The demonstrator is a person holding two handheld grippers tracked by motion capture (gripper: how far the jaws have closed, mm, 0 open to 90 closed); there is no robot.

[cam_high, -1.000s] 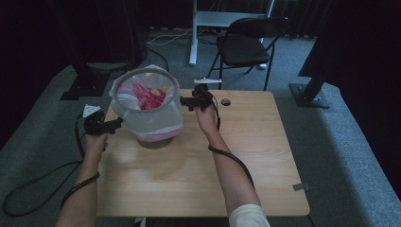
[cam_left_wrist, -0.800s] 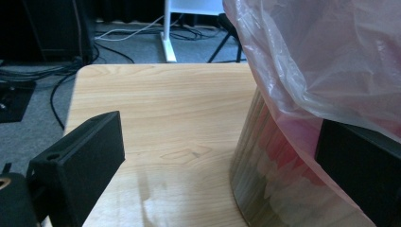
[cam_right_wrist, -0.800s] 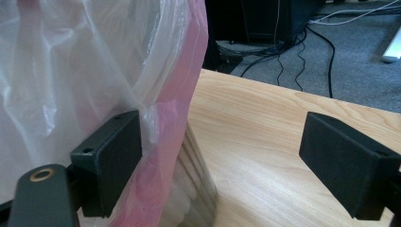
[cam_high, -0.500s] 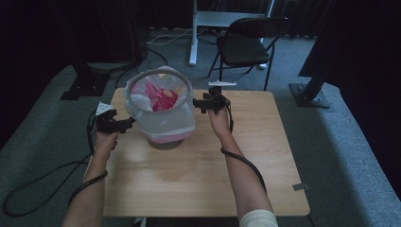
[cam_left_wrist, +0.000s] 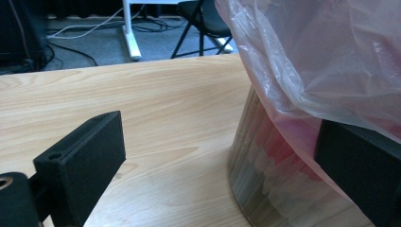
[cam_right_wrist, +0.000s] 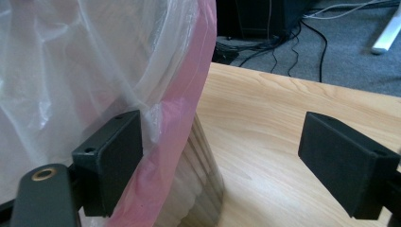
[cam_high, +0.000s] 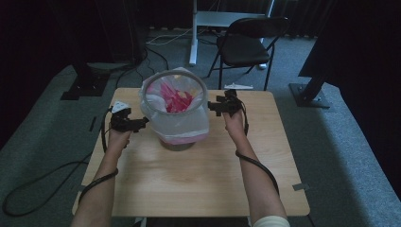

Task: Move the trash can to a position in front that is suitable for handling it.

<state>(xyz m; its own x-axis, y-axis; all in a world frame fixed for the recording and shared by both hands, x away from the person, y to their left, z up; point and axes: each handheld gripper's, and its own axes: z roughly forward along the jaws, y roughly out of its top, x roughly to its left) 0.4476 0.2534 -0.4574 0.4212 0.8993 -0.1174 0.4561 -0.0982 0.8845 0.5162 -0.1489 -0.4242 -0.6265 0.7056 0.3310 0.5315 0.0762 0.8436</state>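
Overhead, wooden table (cam_high: 189,184); dim carpeted room

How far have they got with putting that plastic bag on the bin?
The bag already hangs inside the bin, its top folded down over the rim. Both the left gripper and right gripper sit open beside it, holding nothing. Left, probably: pulling the loose plastic lower and snug.

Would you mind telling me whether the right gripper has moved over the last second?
Yes. In the high view the right gripper has shifted right along the table, away from its left edge, staying beside the bag-lined bin.
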